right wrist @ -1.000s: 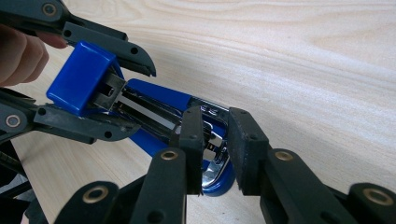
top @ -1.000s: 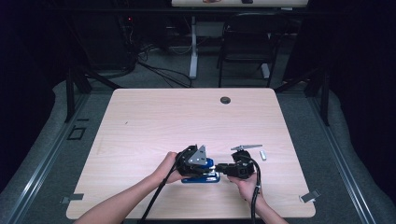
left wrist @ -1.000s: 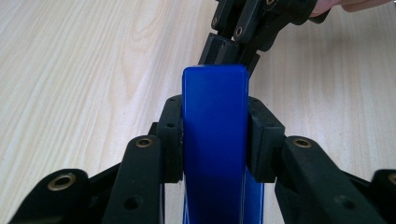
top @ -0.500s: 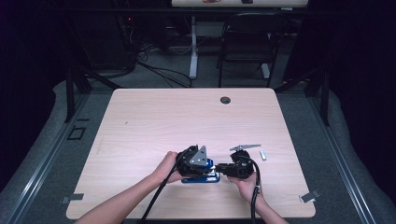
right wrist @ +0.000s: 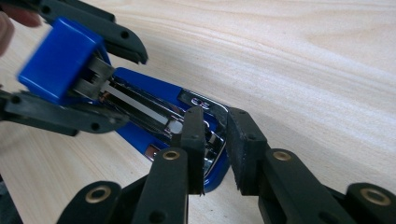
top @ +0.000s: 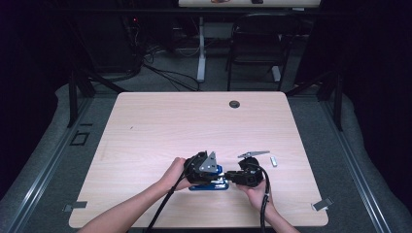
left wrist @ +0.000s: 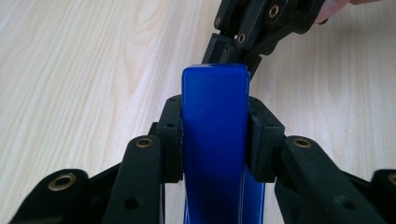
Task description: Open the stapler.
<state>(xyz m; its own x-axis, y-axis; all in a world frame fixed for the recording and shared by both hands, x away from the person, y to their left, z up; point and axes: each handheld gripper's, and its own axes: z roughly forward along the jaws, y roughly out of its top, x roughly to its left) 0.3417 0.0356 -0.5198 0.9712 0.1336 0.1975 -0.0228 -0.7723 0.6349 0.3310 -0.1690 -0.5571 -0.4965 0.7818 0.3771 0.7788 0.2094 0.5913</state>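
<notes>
Open table all round, crowded only between the two grippers

The left gripper [top: 210, 175] and the right gripper [top: 234, 178] meet nose to nose over the blue stapler [top: 209, 185], leaving no passage between them; in the right gripper view the stapler's raised blue lid [right wrist: 58, 58] and the left gripper's jaws stand just ahead of the right gripper's own. Just beyond the right gripper, on its outer side, lies a small silver piece [top: 273, 161]. Well ahead of both, near the far edge, sits a dark round grommet [top: 234, 104]. Left of the left gripper the table [top: 145, 141] lies bare.
</notes>
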